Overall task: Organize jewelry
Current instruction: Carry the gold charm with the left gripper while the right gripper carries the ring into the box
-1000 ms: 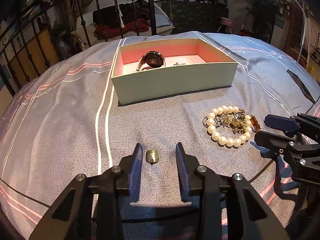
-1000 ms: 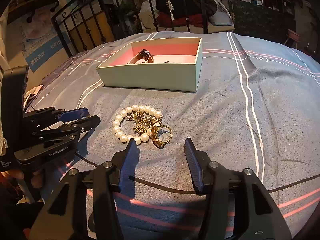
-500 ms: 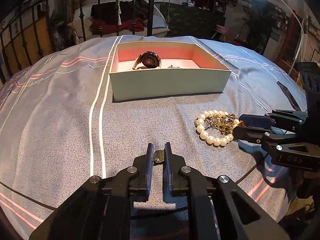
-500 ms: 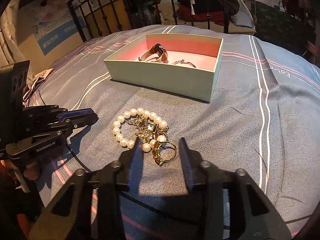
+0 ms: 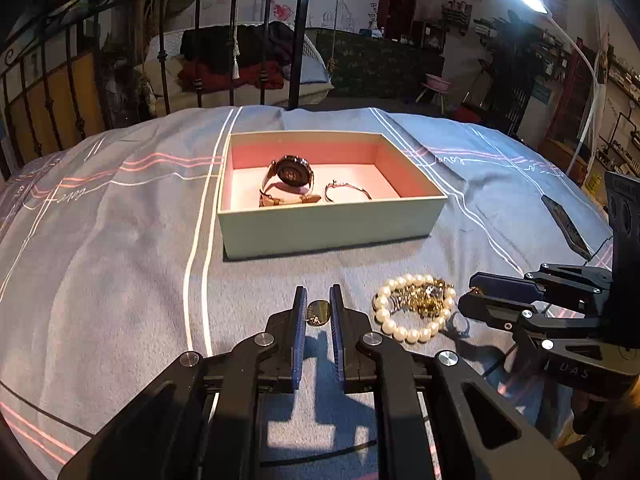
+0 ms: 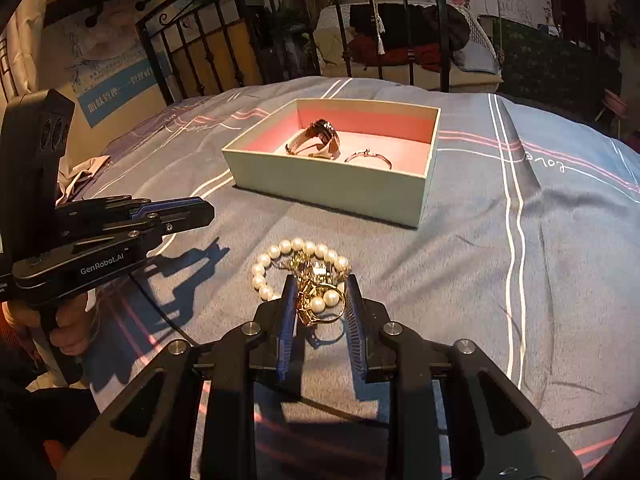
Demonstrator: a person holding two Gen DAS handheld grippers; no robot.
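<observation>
My left gripper (image 5: 318, 300) is shut on a small gold ring (image 5: 318, 313) and holds it lifted above the bedspread. My right gripper (image 6: 320, 294) has its jaws around a gold ring (image 6: 322, 312) at the near edge of a pearl bracelet (image 6: 298, 266) tangled with gold pieces; the jaws stand close on it, lying on the bed. The bracelet also shows in the left wrist view (image 5: 414, 306). A pale green box with a pink inside (image 5: 332, 226) (image 6: 340, 184) holds a watch (image 5: 290, 180) and a thin bracelet (image 5: 347, 192).
The bed has a grey-blue striped spread (image 5: 120, 260). A black iron bedstead (image 5: 168, 52) stands behind the box. A dark phone (image 5: 566, 226) lies at the right on the spread. The left gripper's body (image 6: 100, 232) sits left of the pearl bracelet.
My left gripper closed on the small gold ring and lifted it off the spread. My right gripper moved forward onto the pearl bracelet and narrowed its jaws around the gold ring.
</observation>
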